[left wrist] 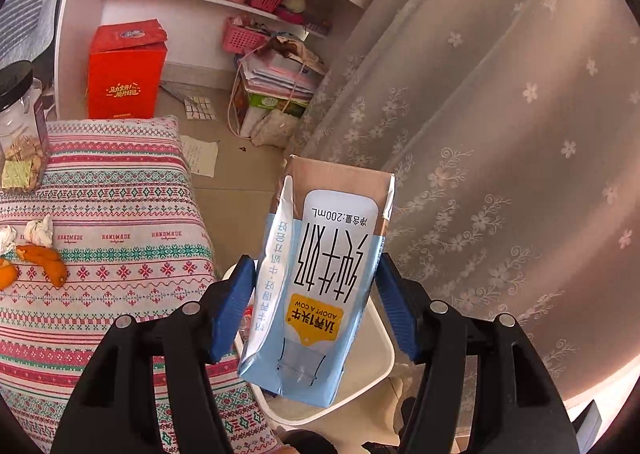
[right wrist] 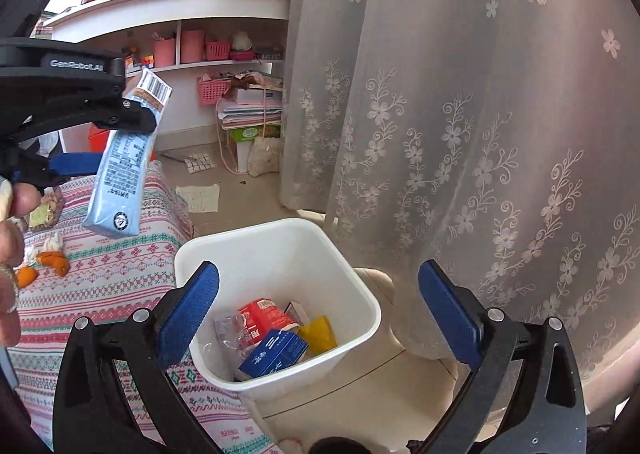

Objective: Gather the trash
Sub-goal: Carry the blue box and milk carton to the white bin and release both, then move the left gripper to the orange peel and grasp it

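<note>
**Desk:** What does the frame show?

**Photographer:** A left hand-held gripper (left wrist: 316, 304) clamped on a pale blue milk carton (left wrist: 320, 286), its blue pads pressed to the carton's two sides. The carton hangs upside down in the air, above the edge of a patterned tabletop (left wrist: 120, 214) and beside a white bin (right wrist: 280, 254) on the floor. The right hand-held gripper (right wrist: 318, 318) stands wide apart, nothing between its pads, directly over the bin's mouth.

**Desk:** The step in hand?

**Photographer:** Dropping the carton in, by the look of it. The carrier would do well to bring it fully over the opening before letting go, since from the right wrist view it hangs to the bin's left, over the cloth. The bin is roomy; a red carton (right wrist: 266, 318), a blue box (right wrist: 276, 352), a yellow wrapper (right wrist: 320, 334) and clear plastic lie at the bottom.

**Desk:** Anything in the way?

**Photographer:** The empty right gripper hovers over the very mouth the carton needs, so it probably should clear off first. A flowered curtain (right wrist: 460, 134) hangs just behind the bin. Still on the cloth: orange peel (left wrist: 44, 260), crumpled tissue (left wrist: 38, 232) and a black-lidded jar (left wrist: 20, 114). Paper sheets (right wrist: 198, 198) lie on the floor beyond.
</note>
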A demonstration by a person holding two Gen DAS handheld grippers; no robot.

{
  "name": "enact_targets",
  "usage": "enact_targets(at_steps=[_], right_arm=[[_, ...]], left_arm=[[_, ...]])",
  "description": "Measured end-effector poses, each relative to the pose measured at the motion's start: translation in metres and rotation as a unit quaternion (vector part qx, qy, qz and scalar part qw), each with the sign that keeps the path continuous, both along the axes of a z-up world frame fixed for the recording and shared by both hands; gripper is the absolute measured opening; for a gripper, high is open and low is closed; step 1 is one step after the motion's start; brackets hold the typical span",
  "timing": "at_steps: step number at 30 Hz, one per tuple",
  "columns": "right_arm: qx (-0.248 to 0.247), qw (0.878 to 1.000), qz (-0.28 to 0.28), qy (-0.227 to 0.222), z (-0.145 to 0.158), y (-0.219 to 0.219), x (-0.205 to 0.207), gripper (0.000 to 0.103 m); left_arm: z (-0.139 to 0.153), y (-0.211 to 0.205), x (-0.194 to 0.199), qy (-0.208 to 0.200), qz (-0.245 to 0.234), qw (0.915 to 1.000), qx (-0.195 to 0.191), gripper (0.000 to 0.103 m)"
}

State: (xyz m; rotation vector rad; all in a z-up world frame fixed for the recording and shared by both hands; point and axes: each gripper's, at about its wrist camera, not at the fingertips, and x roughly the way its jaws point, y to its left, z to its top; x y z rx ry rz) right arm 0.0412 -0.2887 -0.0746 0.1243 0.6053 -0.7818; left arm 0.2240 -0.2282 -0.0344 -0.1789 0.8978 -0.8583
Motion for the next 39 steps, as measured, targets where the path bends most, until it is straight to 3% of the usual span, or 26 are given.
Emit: enact_targets(at_steps=[4,7,8,9,11,21,27,30,36,39], right_arm=[[-0.004,1.000,0.019,0.019,-0.007,0.009,0.003,0.096],[-0.004,1.000,0.022,0.023,-0.008,0.011,0.003,0.096],[0.000,1.000,0.021,0.022,-0.008,0.011,0.004,0.096],[0.003,1.000,0.022,0.021,-0.007,0.010,0.004,0.096],[0.007,1.000,0.026,0.017,-0.005,0.012,0.004,0.096],[0.007,0.998,0.056,0.021,0.000,0.032,0.021,0.096],[0.015,0.995,0.094,0.037,-0.002,0.056,0.039,0.096],[0.015,0.992,0.112,0.048,-0.004,0.071,0.049,0.096],[0.035,0.989,0.134,0.057,-0.007,0.089,0.066,0.096],[0.045,0.986,0.144,0.064,-0.009,0.097,0.075,0.096]], left_arm=[[-0.008,-0.002,0.008,0.010,0.002,0.9999,0.001,0.061],[-0.008,-0.010,0.005,-0.001,-0.028,0.9996,-0.002,0.062],[-0.006,-0.013,0.004,-0.004,-0.033,0.9994,-0.004,0.066],[-0.005,-0.013,0.003,-0.004,-0.035,0.9993,-0.008,0.079],[0.000,-0.010,0.003,-0.009,-0.031,0.9993,-0.019,0.085],[-0.001,0.022,0.015,0.003,0.000,1.0000,0.004,0.085],[-0.014,0.055,0.027,0.010,0.027,0.9984,0.047,0.086],[-0.027,0.076,0.039,0.016,0.051,0.9945,0.090,0.086],[-0.066,0.134,0.075,0.035,0.110,0.9751,0.189,0.085],[-0.089,0.177,0.099,0.060,0.153,0.9634,0.212,0.085]])
